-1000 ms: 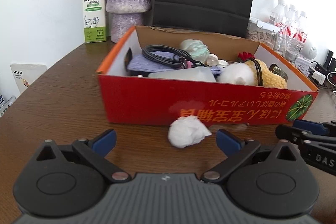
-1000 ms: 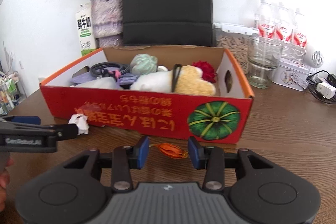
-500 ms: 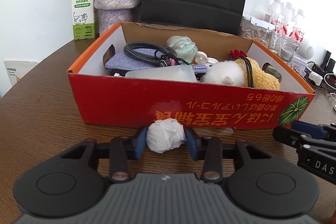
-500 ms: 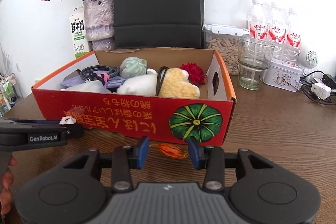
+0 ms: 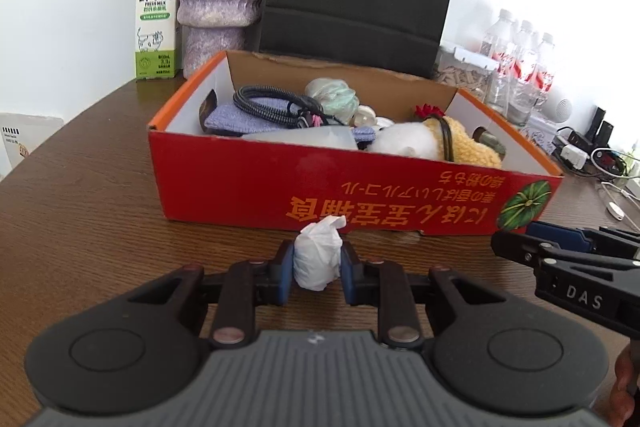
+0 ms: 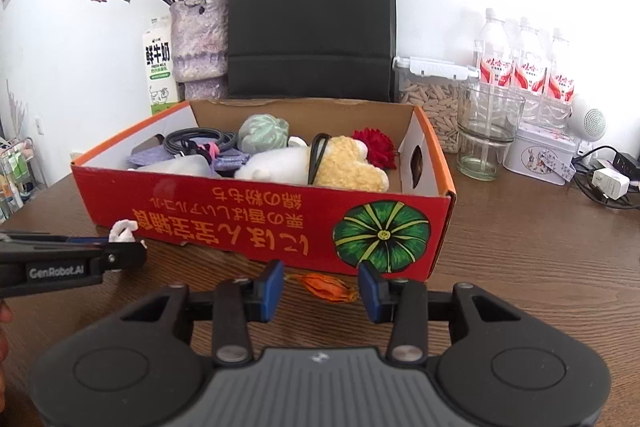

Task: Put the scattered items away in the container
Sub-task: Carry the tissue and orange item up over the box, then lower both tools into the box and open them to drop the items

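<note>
**White tissue wad now pinched, orange scrap still waiting**

White and crumpled, the tissue wad (image 5: 318, 259) sits squeezed between the blue pads (image 5: 283, 277) of the left tool (image 5: 316, 277), where a second ago those pads stood wide apart with the wad lying loose on the table (image 5: 80, 211) ahead of them. The jaws have come in from both sides and now press the wad into a taller, narrower lump; its base looks to be touching the wood or only just off it, directly in front of the red cardboard box (image 5: 248, 187). The grasp appears made, so the next move for this side is likely a lift over the near wall and a release among the things already inside: the coiled black cable (image 5: 268, 103), the cream and yellow plush toy (image 5: 432, 143) and the pale green bundle (image 5: 334, 95).

The right tool (image 6: 320, 291) has changed little. Its pads are spread, not touching anything, with the small orange scrap (image 6: 326, 287) lying on the table between them, close to the box's pumpkin-printed corner. That piece has not been gripped yet.

By this reading two loose items remain outside the box, one secured and one merely straddled. The wad is soft and light, so a firm pinch should hold it, though a loose tail could snag the cardboard rim.
</note>
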Tool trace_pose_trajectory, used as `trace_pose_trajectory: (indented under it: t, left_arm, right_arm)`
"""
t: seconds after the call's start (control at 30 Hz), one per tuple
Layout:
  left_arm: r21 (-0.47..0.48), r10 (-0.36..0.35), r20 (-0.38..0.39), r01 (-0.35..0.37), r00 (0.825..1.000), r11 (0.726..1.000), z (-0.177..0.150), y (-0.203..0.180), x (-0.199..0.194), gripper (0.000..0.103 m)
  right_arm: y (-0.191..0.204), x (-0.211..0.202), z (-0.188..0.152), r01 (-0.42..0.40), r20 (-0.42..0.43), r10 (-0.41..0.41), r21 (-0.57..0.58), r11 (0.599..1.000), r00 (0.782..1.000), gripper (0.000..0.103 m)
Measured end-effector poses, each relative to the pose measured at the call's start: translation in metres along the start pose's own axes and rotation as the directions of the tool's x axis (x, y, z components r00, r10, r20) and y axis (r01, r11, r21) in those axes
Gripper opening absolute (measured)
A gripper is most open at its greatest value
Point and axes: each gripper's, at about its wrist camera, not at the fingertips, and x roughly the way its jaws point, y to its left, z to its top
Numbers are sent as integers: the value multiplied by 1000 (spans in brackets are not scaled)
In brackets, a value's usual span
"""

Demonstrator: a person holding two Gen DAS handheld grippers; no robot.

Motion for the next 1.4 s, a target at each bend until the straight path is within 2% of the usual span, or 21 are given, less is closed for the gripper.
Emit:
trace_pose_trajectory:
  t: [0.17, 0.37, 0.5, 0.6, 0.7, 0.8, 0.9, 0.97, 1.0, 1.1, 1.23, 1.33, 1.4]
  left_arm:
    - [7, -17, 116, 16, 993, 1000, 15, -3, -33, 24]
    - [31, -37, 257, 30, 966, 999, 52, -17, -48, 24]
    - [13, -40, 297, 38, 954, 999, 71, -21, -34, 24]
    - [6, -31, 285, 31, 958, 1000, 81, -18, -13, 24]
    - [4, -25, 258, 25, 966, 1000, 83, -12, 4, 24]
    - [25, -15, 220, 10, 975, 1000, 72, -3, 15, 24]
    - [38, -22, 192, 15, 981, 999, 58, 9, 15, 24]
    - [50, -20, 200, 10, 980, 999, 50, 18, 4, 24]
    - [50, -21, 205, 11, 979, 999, 47, 23, -2, 24]
    - [34, -17, 233, 9, 972, 999, 42, 36, -24, 24]
    - [48, -12, 248, 0, 969, 999, 35, 42, -43, 25]
    - [52, -23, 233, 12, 972, 999, 32, 42, -44, 25]
    - [62, -32, 227, 18, 973, 998, 30, 39, -43, 25]
  right_arm:
    - [5, -25, 14, -21, 80, 22, -13, 1000, 997, 40]
    - [15, -43, 50, -28, 216, 28, -4, 1000, 976, 40]
    - [19, -29, 72, -34, 248, 30, 14, 999, 968, 40]
    - [19, -11, 84, -36, 252, 32, 14, 999, 967, 40]
    - [16, 9, 87, -32, 224, 28, 15, 999, 974, 40]
    - [17, 17, 72, -30, 136, 29, 7, 1000, 990, 40]
    - [22, 11, 48, -32, 76, 35, -34, 999, 996, 51]
    - [29, -1, 34, -6, 102, 14, -80, 997, 995, 59]
    - [33, -3, 31, -2, 84, 10, -94, 996, 996, 61]
    - [44, -9, 21, -58, 55, 65, -111, 992, 996, 60]
    - [59, 11, 10, -36, -33, 31, -151, 988, 999, 56]
    - [54, 33, 9, 7, -94, -19, -129, 992, 995, 56]
    - [47, 40, 10, -8, -104, 0, -80, 997, 995, 55]
